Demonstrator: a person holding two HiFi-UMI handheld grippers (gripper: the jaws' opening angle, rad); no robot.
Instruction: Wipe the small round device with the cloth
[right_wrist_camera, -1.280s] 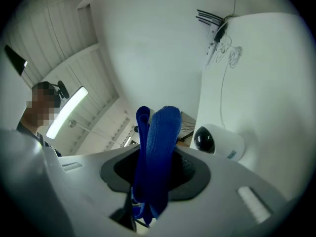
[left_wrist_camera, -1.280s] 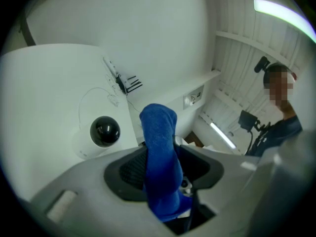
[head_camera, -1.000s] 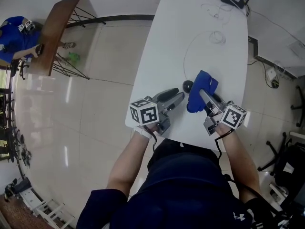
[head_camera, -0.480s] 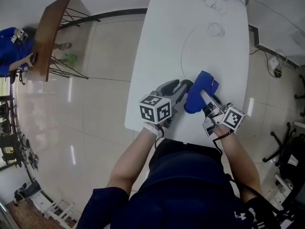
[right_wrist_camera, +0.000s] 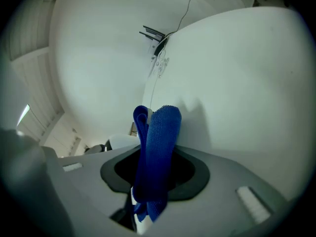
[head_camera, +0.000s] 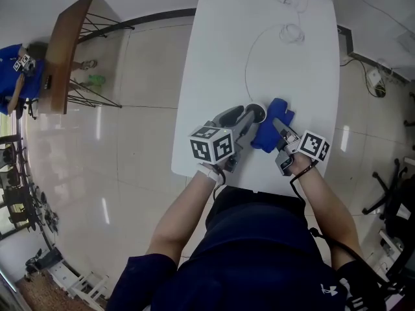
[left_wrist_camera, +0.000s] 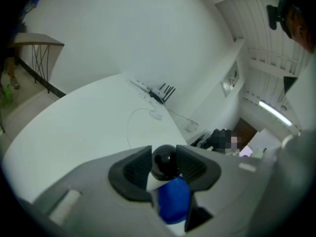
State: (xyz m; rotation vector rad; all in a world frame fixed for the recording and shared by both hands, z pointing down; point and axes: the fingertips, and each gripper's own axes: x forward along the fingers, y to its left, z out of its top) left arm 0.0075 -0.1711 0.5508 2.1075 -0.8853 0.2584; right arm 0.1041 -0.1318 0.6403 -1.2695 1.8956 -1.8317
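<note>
- Now the left claw (left_wrist_camera: 165, 166), jaws just closing, grips the device (head_camera: 258, 112) by the table's (head_camera: 259, 18) near edge.
- Right claw (right_wrist_camera: 154, 174) clenches the cloth (right_wrist_camera: 160, 137) just beside it.
- A hard wipe could pop the device loose.

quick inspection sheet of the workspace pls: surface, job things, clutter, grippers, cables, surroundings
surface: white table, mostly bare
job's things: small round device, black on top, between the left jaws; blue cloth close beside it
clutter: black antenna box at the table's far end
grippers: left gripper has just been closing its jaws, which now sit on the small round device; right gripper shut on the blue cloth
cables: thin white cable looping over the table, with a coil further back
surroundings: glossy floor, wooden side table, person in blue beyond it
</note>
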